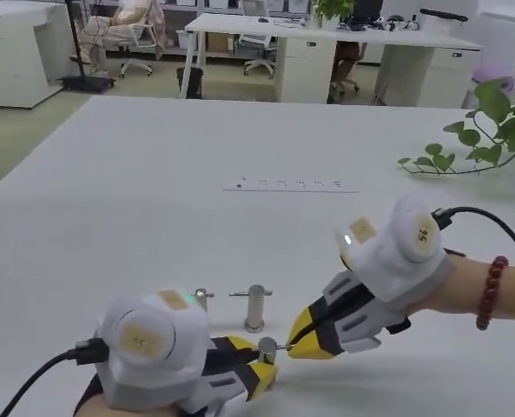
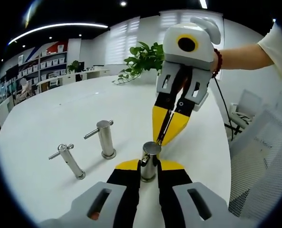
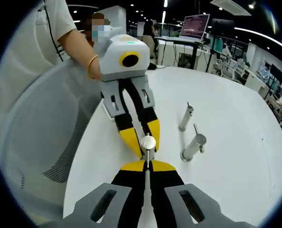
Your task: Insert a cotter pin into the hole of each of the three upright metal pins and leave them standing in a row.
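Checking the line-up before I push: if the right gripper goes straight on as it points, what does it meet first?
The pin held upright in the left gripper. The right gripper, shut on what looks like a cotter pin, aims at the pin's top, nearly touching.

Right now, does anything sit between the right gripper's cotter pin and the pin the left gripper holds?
Nothing visible does. The thin cotter pin in the right gripper sits right at the silver cylindrical metal pin clamped by the left gripper.
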Motion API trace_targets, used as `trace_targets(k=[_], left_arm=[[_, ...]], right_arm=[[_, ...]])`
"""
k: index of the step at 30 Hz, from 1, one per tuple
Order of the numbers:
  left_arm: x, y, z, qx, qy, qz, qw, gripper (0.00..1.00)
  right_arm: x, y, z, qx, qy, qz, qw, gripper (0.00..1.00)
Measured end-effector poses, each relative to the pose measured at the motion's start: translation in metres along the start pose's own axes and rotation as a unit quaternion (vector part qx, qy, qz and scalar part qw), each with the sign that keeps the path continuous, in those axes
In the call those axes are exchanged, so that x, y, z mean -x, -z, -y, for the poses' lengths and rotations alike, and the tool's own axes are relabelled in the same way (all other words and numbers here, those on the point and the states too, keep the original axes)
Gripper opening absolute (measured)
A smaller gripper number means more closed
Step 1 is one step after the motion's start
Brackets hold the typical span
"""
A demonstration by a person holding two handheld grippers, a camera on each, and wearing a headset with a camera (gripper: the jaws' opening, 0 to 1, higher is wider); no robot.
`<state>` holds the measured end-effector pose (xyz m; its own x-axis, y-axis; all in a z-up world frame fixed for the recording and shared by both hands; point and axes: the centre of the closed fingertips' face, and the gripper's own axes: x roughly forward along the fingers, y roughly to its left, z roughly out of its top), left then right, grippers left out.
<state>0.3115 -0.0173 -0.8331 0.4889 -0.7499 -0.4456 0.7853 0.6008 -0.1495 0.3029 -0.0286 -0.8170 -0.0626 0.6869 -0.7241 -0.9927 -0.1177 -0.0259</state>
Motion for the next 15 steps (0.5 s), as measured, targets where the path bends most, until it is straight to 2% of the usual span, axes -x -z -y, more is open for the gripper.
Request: trace_targets(k=[1,6,8,15], left_arm=[[-0.0003,0.0012,-0.0006,0.014,0.001,0.002,0.9999,0.12],[-0.001,0.0025,-0.0002,0.027,0.001,0.005,0.9996,0.13],[-0.002,0.0036,-0.0008,0.044,0.0,0.005,0.999,0.13],[-0.0019,0.0044,-0.0002,0.057,0.001,0.007,0.9984,0.13]], right_arm=[[-0.0004,-0.0003,-0.0004,-0.001,0.001,0.0,1.0,0.03],[-0.0009,-0.001,-0.0005,-0.007,0.007,0.001,0.9999,0.04],[-0.0022,-0.0023,-0.0012,-0.016,0.012,0.003,0.9998,0.04],[-0.0052,-0.005,-0.0027,-0.036,0.021,0.008,0.9991,0.05]])
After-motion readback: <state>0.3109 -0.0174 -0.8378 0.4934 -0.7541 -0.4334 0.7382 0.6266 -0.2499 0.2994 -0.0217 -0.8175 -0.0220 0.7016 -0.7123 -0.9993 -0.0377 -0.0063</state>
